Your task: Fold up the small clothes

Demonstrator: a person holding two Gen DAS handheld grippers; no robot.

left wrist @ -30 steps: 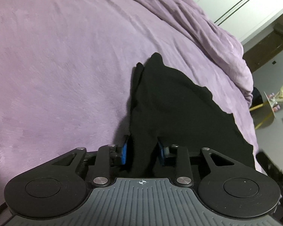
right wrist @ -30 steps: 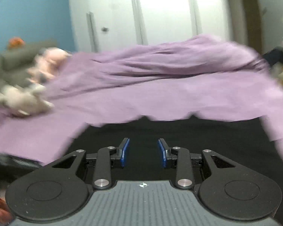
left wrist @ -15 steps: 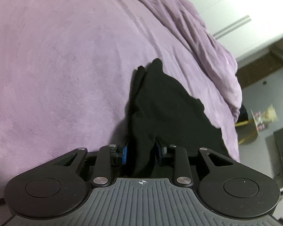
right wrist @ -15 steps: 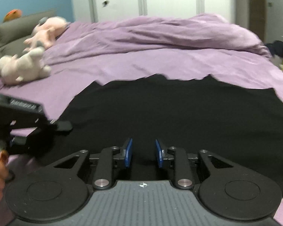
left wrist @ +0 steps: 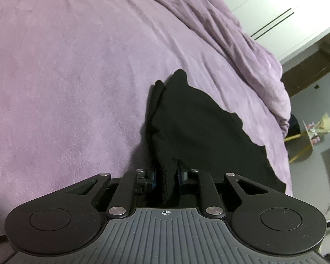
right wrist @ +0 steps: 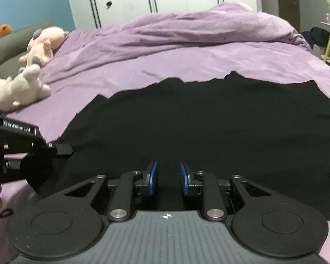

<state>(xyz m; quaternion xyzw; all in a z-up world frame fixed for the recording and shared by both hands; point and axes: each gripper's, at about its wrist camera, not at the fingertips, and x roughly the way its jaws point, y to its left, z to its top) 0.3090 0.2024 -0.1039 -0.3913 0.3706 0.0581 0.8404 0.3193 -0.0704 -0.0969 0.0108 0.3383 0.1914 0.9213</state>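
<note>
My left claw (left wrist: 166,177) closing on bunched edge of black garment (left wrist: 200,132), fabric between pads. My right claw (right wrist: 166,179) parted, hovering over near hem, nothing gripped. Garment (right wrist: 209,127) lies spread on purple bed cover (left wrist: 66,77). Judgement: pinch right hem fully before lifting, keep both edges level. Cloth thin, matte, limp; cover plush, slightly wrinkled.
</note>
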